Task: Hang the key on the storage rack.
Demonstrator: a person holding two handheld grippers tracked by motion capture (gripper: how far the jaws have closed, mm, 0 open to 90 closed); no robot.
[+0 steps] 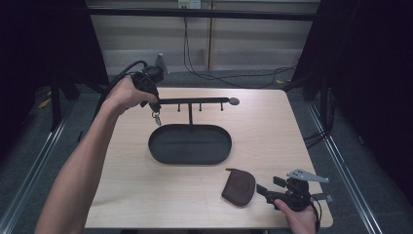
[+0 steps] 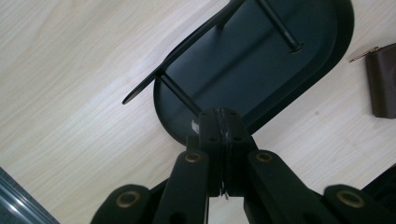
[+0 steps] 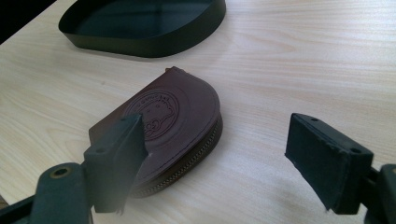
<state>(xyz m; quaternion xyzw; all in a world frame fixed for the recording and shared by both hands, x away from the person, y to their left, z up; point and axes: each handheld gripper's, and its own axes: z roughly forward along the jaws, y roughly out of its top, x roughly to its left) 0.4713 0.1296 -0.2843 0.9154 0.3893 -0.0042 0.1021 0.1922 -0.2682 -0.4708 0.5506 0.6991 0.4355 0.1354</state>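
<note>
High view: left gripper (image 1: pixel 155 108) sits at the left end of the stand's crossbar (image 1: pixel 195 101), jaws closed on a small metal clasp (image 1: pixel 157 118) that dangles below them, above the black oval tray (image 1: pixel 190 144). Right gripper (image 1: pixel 265 189) rests low beside the brown pouch (image 1: pixel 239 186).

Left gripper view: jaws pinched together over the tray's near end, pegs (image 2: pixel 180 93) just ahead. Likely hanging the clasp on a peg: line the loop up with the peg tip and slide on before releasing.

Right gripper view: jaws wide, pouch near the left pad, not gripped.
</note>
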